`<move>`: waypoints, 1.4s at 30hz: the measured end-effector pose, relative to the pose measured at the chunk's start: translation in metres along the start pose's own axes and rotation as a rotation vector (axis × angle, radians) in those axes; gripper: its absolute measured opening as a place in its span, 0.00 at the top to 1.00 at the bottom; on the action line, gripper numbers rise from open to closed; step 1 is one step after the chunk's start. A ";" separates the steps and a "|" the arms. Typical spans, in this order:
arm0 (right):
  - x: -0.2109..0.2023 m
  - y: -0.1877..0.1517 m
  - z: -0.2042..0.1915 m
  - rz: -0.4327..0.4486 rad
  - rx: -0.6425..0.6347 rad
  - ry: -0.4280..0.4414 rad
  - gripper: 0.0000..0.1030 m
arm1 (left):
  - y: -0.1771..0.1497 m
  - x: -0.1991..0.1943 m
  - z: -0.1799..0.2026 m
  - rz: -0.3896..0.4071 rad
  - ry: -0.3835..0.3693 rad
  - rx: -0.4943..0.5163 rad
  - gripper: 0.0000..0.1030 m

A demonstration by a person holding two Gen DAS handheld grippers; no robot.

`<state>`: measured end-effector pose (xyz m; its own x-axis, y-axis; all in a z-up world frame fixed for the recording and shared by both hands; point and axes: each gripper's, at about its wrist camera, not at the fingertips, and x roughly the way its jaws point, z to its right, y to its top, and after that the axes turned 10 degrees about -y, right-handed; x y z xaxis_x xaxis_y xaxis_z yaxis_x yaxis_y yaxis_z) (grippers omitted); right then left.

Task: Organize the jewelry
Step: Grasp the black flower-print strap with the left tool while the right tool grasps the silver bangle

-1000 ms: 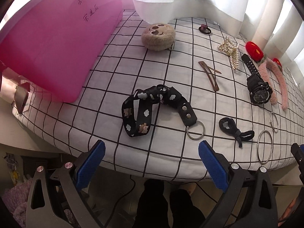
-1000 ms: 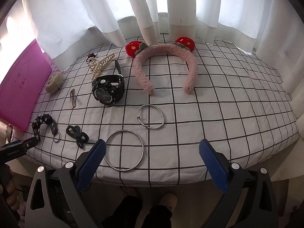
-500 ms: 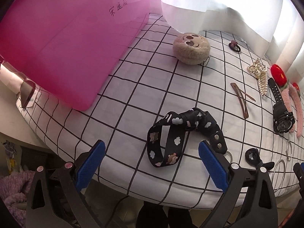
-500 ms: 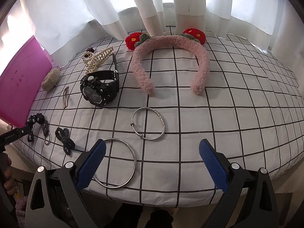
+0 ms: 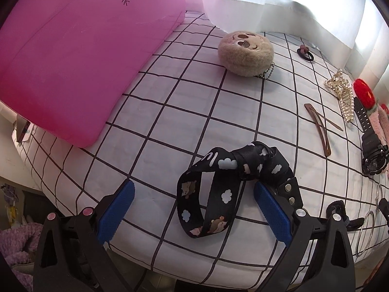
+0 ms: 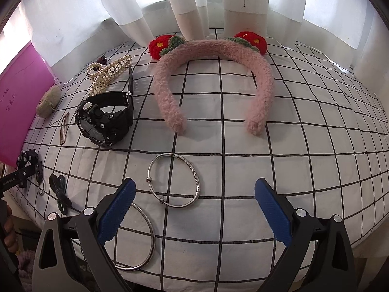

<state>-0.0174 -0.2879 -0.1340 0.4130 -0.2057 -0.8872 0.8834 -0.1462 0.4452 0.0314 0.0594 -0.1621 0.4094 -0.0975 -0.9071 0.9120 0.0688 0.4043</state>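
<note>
My left gripper (image 5: 193,208) hangs wide open at the bottom of its frame, and the black printed strap (image 5: 218,189) lies right between its blue pads, low centre. The strap's loop runs toward me; its knotted end and snap tab sit against my right-hand pad (image 5: 272,215), so I judge this hand far nearer to it than the other. The bed edge falls away just below the pads, leaving little room behind. Beyond, bare checked sheet (image 5: 194,112) opens toward the pink box (image 5: 80,56) in the upper left, the plush pouch (image 5: 245,53) upper centre.

My right gripper (image 6: 193,209) is also spread open and empty. The plain ring (image 6: 143,238) lies partly under its left pad at lower left, the engraved bangle (image 6: 173,178) just ahead, then the watch (image 6: 104,119) and the pink headband (image 6: 214,73) farther up.
</note>
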 end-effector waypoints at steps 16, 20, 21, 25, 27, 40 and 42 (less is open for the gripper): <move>0.008 -0.002 -0.007 0.048 -0.066 -0.049 0.09 | -0.017 -0.003 -0.004 0.143 -0.027 -0.003 0.05; 0.007 -0.004 -0.008 0.059 -0.065 -0.050 0.09 | -0.015 -0.005 -0.003 0.123 -0.025 -0.012 0.05; 0.007 -0.004 -0.008 0.059 -0.064 -0.049 0.09 | -0.013 -0.005 -0.003 0.111 -0.025 -0.012 0.05; 0.005 -0.004 -0.008 0.059 -0.069 -0.042 0.10 | -0.008 -0.004 -0.002 0.089 -0.037 0.000 0.14; 0.005 -0.005 -0.009 0.061 -0.075 -0.038 0.10 | -0.009 -0.007 0.002 0.097 -0.047 0.018 0.26; -0.003 -0.002 -0.019 0.097 -0.123 0.022 0.56 | -0.007 -0.013 0.011 0.110 -0.100 0.041 0.93; -0.003 -0.001 -0.016 0.092 -0.110 0.039 0.56 | -0.006 -0.014 0.012 0.107 -0.110 0.038 0.93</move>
<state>-0.0162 -0.2718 -0.1343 0.4994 -0.1755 -0.8484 0.8597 -0.0212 0.5104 0.0203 0.0482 -0.1504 0.5021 -0.2004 -0.8413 0.8626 0.0474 0.5036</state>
